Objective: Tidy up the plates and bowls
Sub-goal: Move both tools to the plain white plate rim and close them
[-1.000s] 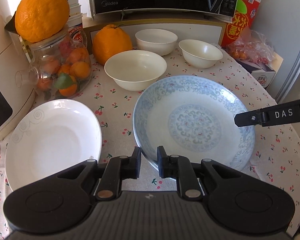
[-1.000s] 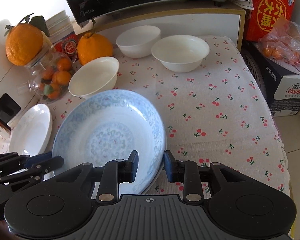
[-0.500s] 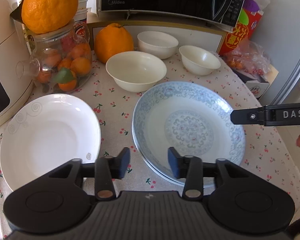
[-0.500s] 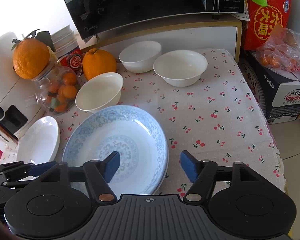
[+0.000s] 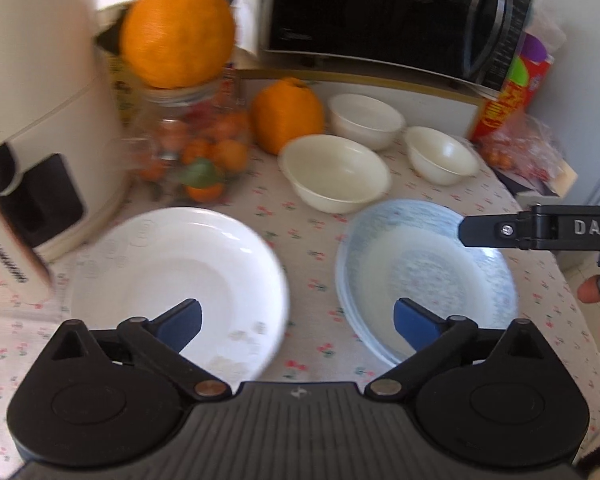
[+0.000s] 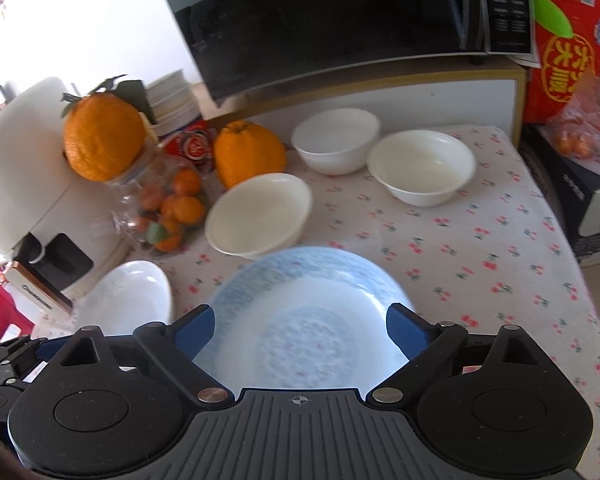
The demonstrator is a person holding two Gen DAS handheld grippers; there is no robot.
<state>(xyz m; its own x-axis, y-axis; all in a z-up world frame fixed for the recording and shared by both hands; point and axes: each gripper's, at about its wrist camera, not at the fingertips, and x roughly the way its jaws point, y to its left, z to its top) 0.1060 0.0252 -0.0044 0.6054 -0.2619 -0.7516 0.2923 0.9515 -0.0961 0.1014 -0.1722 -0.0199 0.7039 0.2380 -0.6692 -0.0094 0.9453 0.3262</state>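
Note:
A blue-patterned plate [image 5: 428, 276] [image 6: 308, 320] lies on the cherry-print tablecloth, seemingly on top of another plate. A white plate [image 5: 172, 276] [image 6: 128, 300] lies to its left. Three white bowls stand behind: a near one [image 5: 336, 172] [image 6: 260, 216], a far one [image 5: 364, 120] [image 6: 336, 140] and a right one [image 5: 440, 154] [image 6: 422, 170]. My left gripper [image 5: 298, 320] is open and empty, above the gap between the two plates. My right gripper [image 6: 300, 326] is open and empty above the blue plate; its finger shows in the left wrist view [image 5: 540, 226].
A glass jar of small oranges [image 5: 192, 152] with a big orange on top [image 5: 178, 30] stands at the left. Another big orange [image 5: 286, 114] sits behind the bowls. A microwave [image 6: 340, 12], a white appliance [image 5: 28, 100], a red box [image 6: 568, 48] and a bag of fruit [image 5: 520, 152] ring the table.
Both grippers were nearly shut at the blue plate's rim; both have opened wide and pulled back. The left gripper has swung left toward the white plate.

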